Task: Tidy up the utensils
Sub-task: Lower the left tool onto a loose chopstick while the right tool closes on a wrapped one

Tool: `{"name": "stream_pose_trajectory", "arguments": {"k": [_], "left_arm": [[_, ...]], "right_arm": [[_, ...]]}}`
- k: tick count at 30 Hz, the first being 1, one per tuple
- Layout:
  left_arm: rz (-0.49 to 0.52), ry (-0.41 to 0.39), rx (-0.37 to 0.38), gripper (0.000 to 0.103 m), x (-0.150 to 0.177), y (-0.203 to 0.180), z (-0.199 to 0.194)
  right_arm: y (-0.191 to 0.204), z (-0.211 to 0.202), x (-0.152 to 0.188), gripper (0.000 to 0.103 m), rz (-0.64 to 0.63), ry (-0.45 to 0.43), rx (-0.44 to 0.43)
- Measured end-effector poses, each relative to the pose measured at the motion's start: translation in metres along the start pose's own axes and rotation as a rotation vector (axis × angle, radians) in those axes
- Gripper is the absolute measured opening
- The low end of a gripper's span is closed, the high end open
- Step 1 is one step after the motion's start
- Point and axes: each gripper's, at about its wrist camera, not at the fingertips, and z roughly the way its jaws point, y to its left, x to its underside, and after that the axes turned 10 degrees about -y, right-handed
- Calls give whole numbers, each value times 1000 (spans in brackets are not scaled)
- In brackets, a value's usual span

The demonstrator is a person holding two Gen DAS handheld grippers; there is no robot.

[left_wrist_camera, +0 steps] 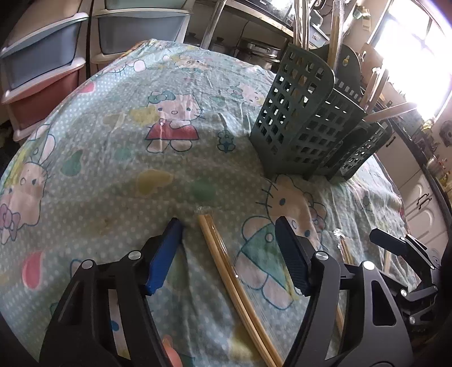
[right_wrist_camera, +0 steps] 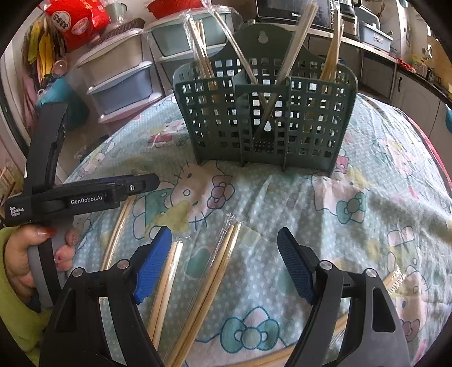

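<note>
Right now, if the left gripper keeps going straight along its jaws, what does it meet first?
Most likely the wrapped chopstick pair lying on the tablecloth between the open jaws of the left gripper. The caddy is farther off; depth is unclear.

This is a lived-in home, the kitchen corner of it — a table under a cartoon-cat tablecloth [left_wrist_camera: 118,146], pastel dots and bows all over. Behind it stand stacked plastic storage drawers [right_wrist_camera: 124,82] in grey, blue and pink. Along the back runs a counter with a toaster oven [right_wrist_camera: 293,11] on top, and metal pots [left_wrist_camera: 257,52] are tucked on the shelf below. White kitchen cabinets [left_wrist_camera: 423,203] line the side, daylight pours through a window [left_wrist_camera: 415,50], and a red snack bag [right_wrist_camera: 76,19] sits up on the drawers — domestic clutter everywhere.
</note>
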Motion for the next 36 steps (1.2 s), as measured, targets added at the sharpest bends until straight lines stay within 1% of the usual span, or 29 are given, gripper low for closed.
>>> {"name": "stream_pose_trajectory", "arguments": {"k": [7,10,12,13,14,16,18,19,21,24,27,33,36], "left_arm": [[13,-2,-9,59,-3,0,5],[7,-8,-10,57,-4,2,5],[2,-12,-17,51,-4,3,6],[-2,-14,-20,50,-5,4,6],[-7,-15,-21,47,-5,6,6],[-11,-17,-26,44,-6,7,6],[-15,-20,-35,38,-6,9,6],[-16,-20,-38,37,-6,9,6],[-19,-22,-48,31,-6,11,6],[-21,-22,-61,24,-6,13,5],[-29,-22,-67,19,-6,16,6],[-69,-24,-43,9,-7,24,0],[-74,-33,-25,6,-7,22,-6]], "right_arm": [[4,21,-3,74,-13,39,13],[6,28,-5,73,-14,44,18],[8,34,-7,63,-14,52,20],[10,39,-8,60,-14,60,21],[11,42,-8,54,-15,67,27],[12,46,-6,48,-18,71,45],[11,48,-6,36,-14,61,63],[9,48,-6,34,-3,58,69],[3,46,-5,20,22,52,72],[-8,42,-3,17,68,41,69],[-12,38,-2,16,83,33,71],[-18,25,-3,16,98,6,59],[-22,14,-3,15,109,-15,51]]}}
